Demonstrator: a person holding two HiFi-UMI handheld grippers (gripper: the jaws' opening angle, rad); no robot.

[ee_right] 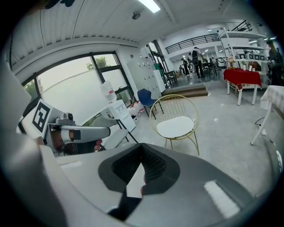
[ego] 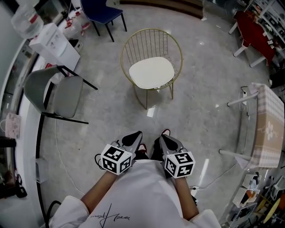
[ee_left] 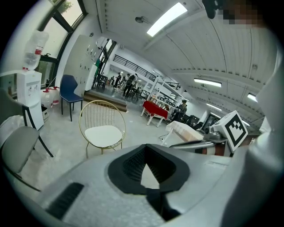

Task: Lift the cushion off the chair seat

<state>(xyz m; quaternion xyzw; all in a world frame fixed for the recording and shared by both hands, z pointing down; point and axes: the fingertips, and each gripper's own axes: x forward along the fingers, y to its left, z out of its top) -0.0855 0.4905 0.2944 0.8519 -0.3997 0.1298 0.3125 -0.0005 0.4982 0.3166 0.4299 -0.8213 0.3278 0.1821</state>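
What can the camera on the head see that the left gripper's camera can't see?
Only the head view shows the marker cube on the left gripper and the person's shoes. Only the left gripper view shows the ceiling lights and some people far back. Both show the gold wire chair with the white cushion on its seat, the grey chair, the blue chair and the right gripper.
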